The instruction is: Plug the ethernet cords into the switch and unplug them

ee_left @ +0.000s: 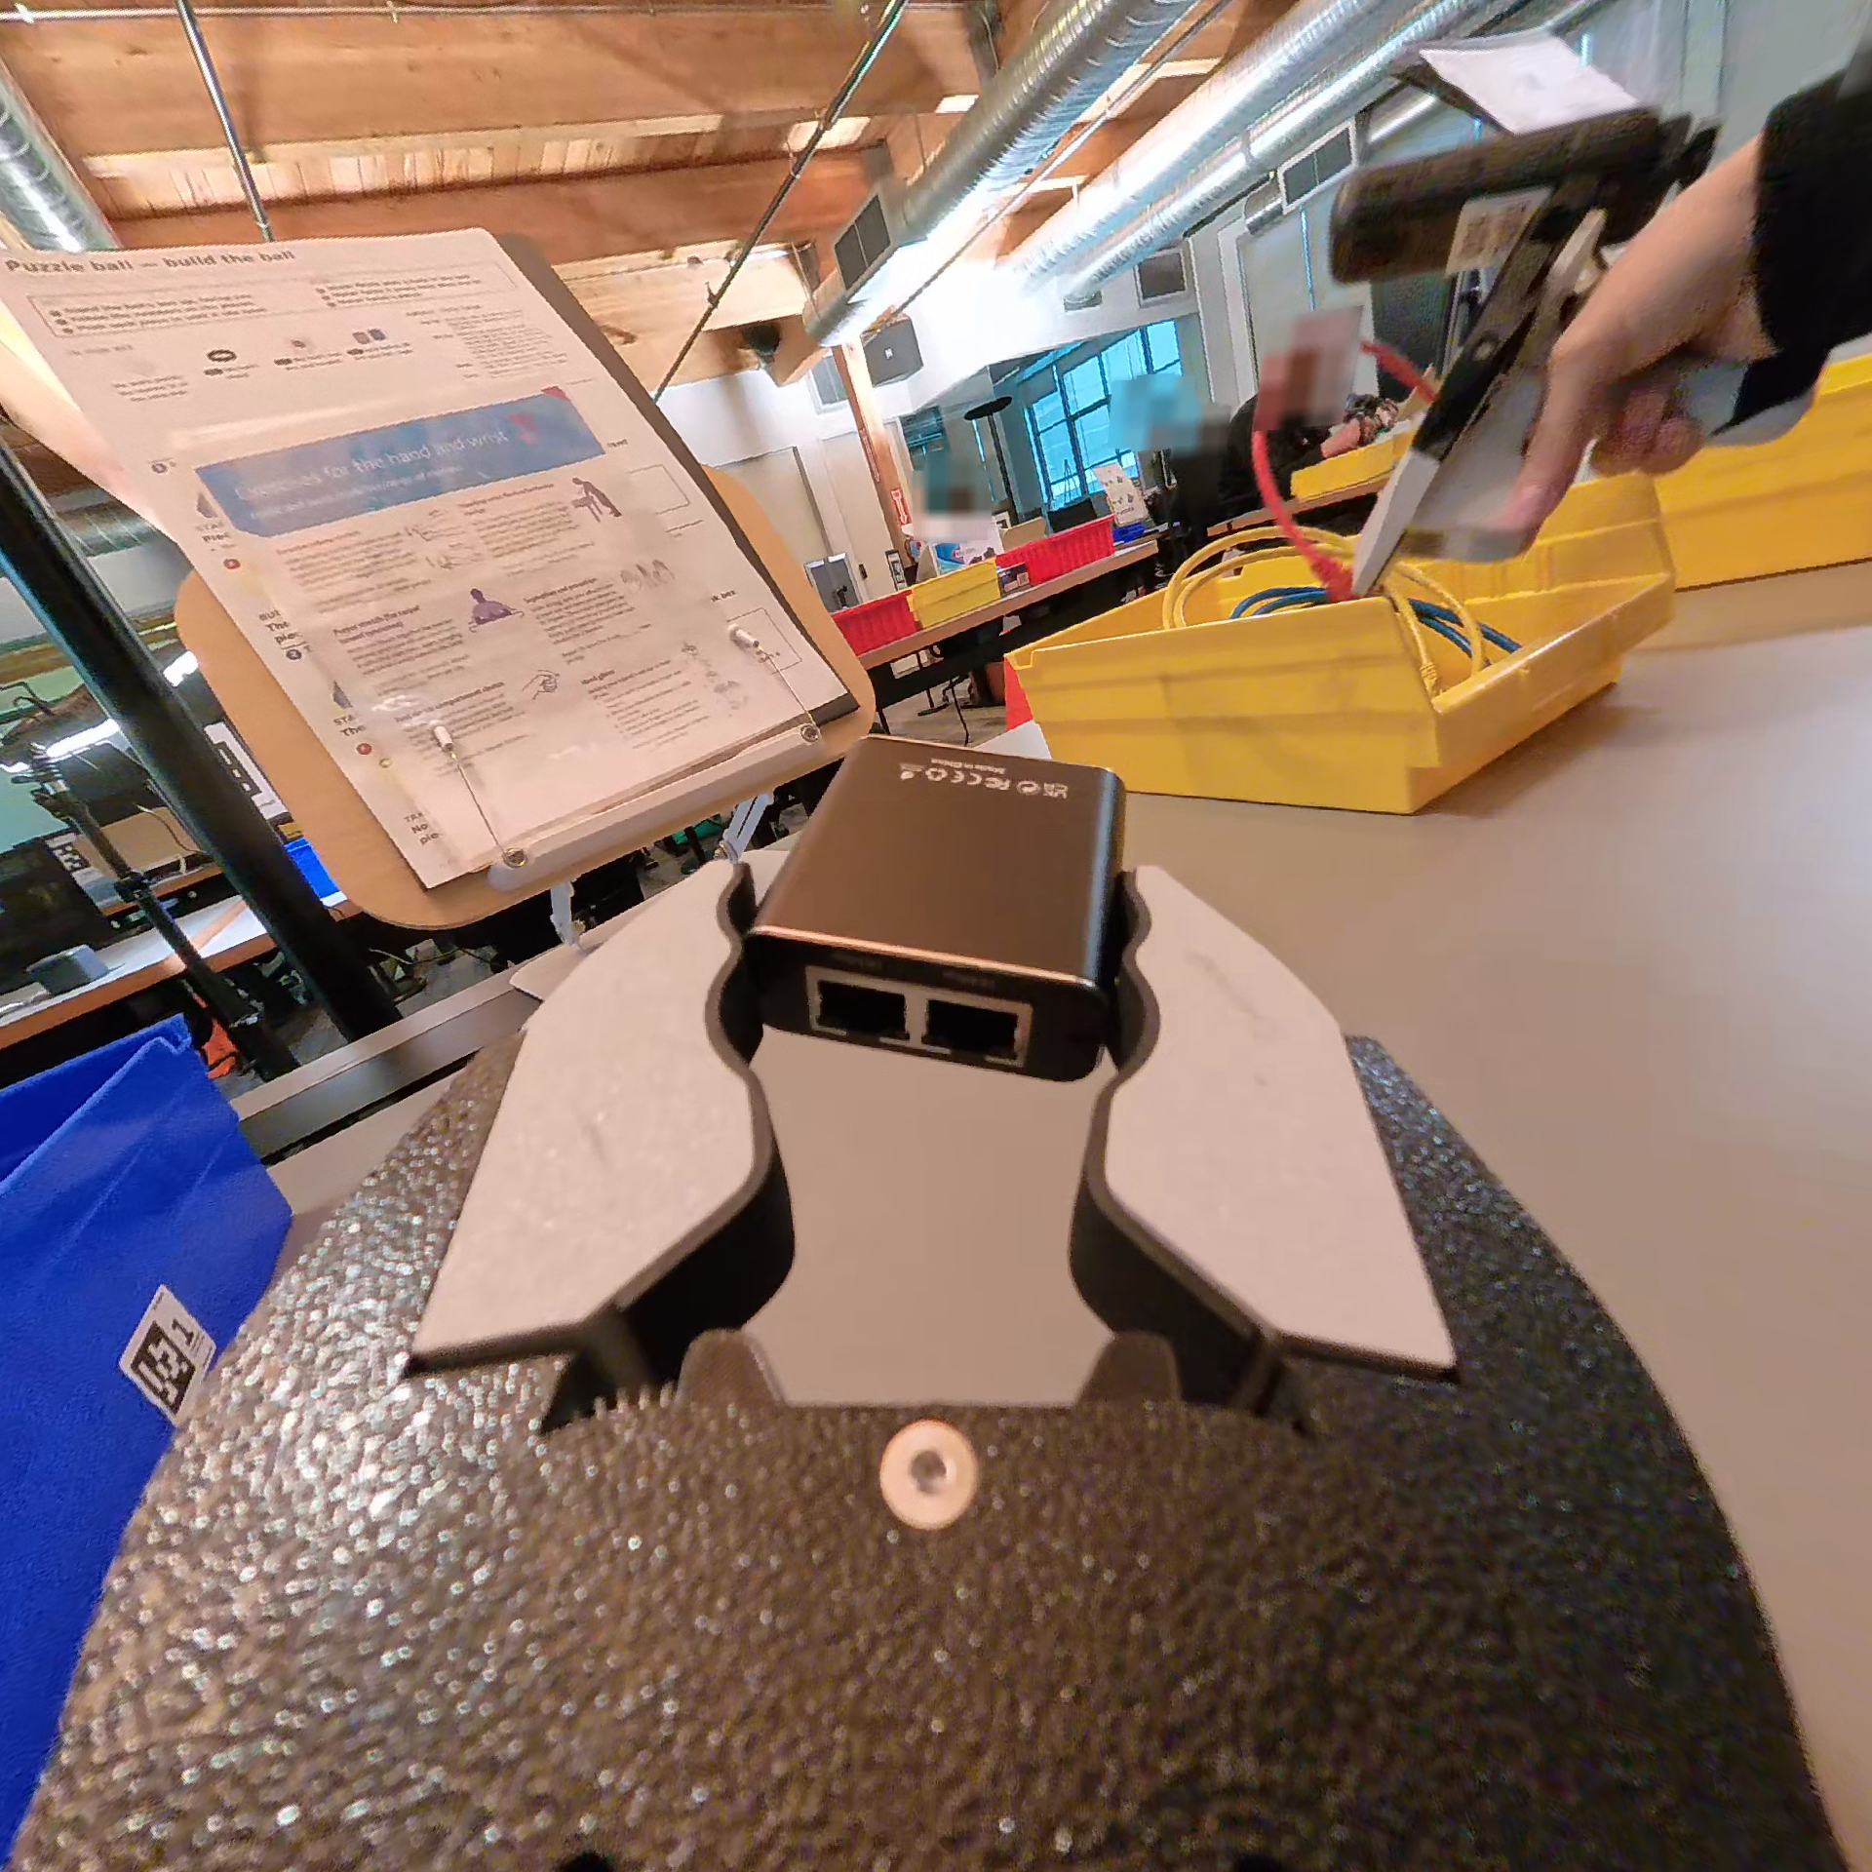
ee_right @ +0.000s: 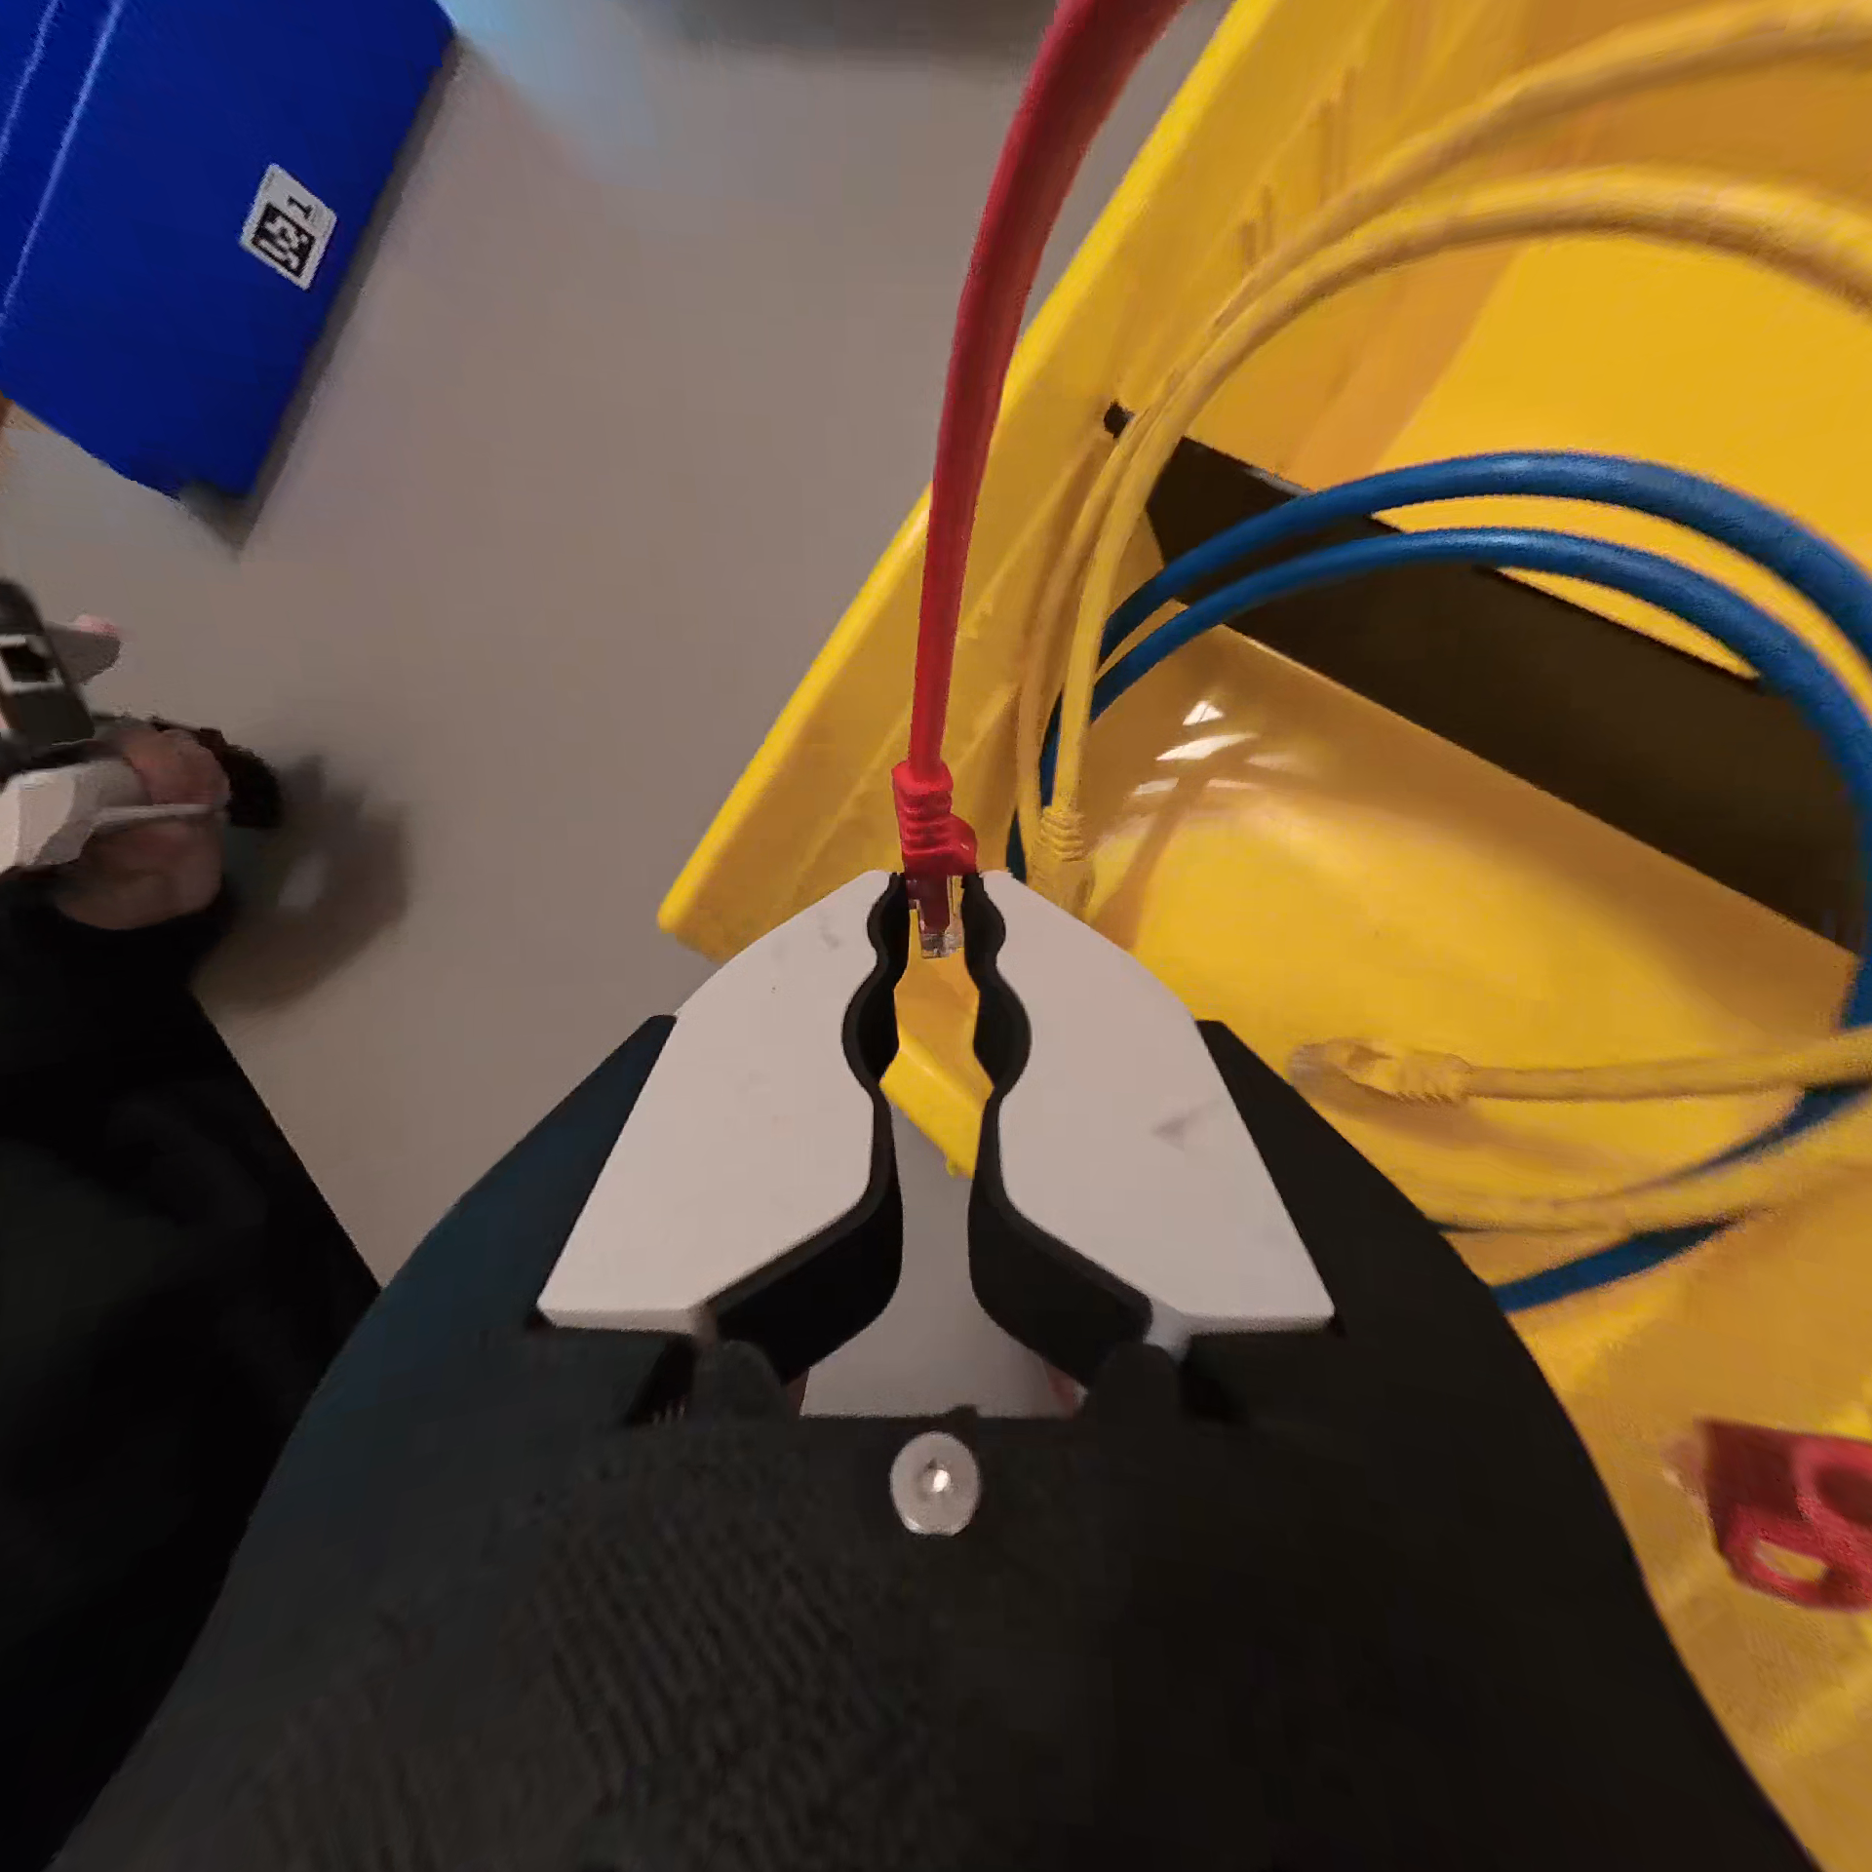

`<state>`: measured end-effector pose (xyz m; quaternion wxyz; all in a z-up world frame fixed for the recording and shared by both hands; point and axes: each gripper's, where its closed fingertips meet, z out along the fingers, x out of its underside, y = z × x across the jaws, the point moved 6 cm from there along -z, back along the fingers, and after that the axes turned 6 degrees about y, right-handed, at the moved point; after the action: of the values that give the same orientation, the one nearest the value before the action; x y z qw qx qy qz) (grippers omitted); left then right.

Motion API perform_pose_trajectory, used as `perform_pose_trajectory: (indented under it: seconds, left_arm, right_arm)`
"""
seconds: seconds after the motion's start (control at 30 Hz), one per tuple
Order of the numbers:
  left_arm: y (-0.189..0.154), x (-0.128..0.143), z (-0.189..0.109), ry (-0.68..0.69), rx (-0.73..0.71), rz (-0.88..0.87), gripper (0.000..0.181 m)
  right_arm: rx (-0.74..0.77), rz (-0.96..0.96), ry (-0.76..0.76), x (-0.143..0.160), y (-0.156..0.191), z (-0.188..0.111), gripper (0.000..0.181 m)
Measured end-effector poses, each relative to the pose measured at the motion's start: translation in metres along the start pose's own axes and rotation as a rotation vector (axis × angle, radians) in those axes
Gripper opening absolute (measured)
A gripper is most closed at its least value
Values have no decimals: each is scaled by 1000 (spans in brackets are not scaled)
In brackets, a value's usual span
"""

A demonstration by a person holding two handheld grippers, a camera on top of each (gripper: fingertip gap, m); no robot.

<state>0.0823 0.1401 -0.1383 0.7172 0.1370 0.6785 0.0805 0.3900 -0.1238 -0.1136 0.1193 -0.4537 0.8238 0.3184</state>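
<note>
Now, with the left gripper [ee_left: 937, 1003] clamped on the switch [ee_left: 947, 902] beside the yellow bin [ee_left: 1266, 709], the right gripper [ee_right: 937, 912], pinching the red cord [ee_right: 962, 405] by its plug above that bin, should square the plug to an empty port before pushing.

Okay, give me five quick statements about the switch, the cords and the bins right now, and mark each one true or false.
1. The left hand-held gripper holds the black switch. True.
2. A blue cord is plugged into the switch. False: both ports that show are empty.
3. The right hand-held gripper is shut on the red cord at its plug. True.
4. The yellow cord and blue cord lie on the bare table. False: they are coiled in the yellow bin.
5. The right hand-held gripper is above the blue bin. False: it is at the yellow bin.
</note>
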Motion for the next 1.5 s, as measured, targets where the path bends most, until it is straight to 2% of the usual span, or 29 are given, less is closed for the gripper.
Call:
perform_pose_trajectory:
  seconds: [0.2, 0.33, 0.5, 0.6, 0.67, 0.73, 0.83, 0.9, 1.0, 1.1, 1.13, 1.2, 1.33, 1.4, 1.47, 1.5]
  left_arm:
    - [-1, -1, -1, -16, 10, -15, 66]
    - [-3, -1, -1, -12, 20, -3, 66]
    - [-4, -1, -1, -14, 27, 5, 66]
    - [-5, -2, 0, -13, 36, 7, 66]
    - [-6, -2, 0, -18, 47, 9, 66]
    - [-10, -4, 0, -40, 79, 7, 66]
    - [-19, -9, -1, -88, 138, 43, 66]
    - [-28, -14, -3, -129, 198, 84, 66]
    - [-42, -17, -6, -155, 270, 145, 66]
    - [-47, -20, -9, -187, 303, 173, 66]
    - [-47, -20, -10, -194, 309, 173, 66]
    - [-46, -21, -11, -202, 314, 162, 66]
    - [-45, -18, -8, -129, 279, 185, 67]
    - [-41, -21, -9, -122, 256, 163, 75]
    - [-35, -24, -11, -137, 245, 133, 80]
    - [-31, -25, -11, -142, 233, 114, 73]
  right_arm:
    - [74, 59, 178, 5, -19, 44, 12]
    - [136, 39, 283, -1, -19, 44, 18]
    - [245, -28, 389, -1, -10, 17, 67]
    - [279, -92, 276, -10, 14, -14, 83]
    - [176, -176, 146, -19, 52, -22, 83]
    - [-59, -282, 75, -20, 106, -11, 82]
    - [-454, -317, 49, -8, 188, 27, 76]
    - [-674, -272, 100, 6, 228, 59, 77]
    - [-801, -244, 236, 26, 259, 105, 82]
    - [-873, -255, 282, 33, 275, 128, 81]
    - [-917, -254, 284, 33, 280, 130, 72]
    - [-965, -262, 296, 32, 284, 134, 30]
    - [-923, -355, 336, 27, 278, 141, 27]
    - [-741, -458, 334, 16, 262, 139, 27]
    - [-503, -496, 286, -11, 232, 125, 27]
    - [-352, -490, 248, -30, 210, 114, 27]
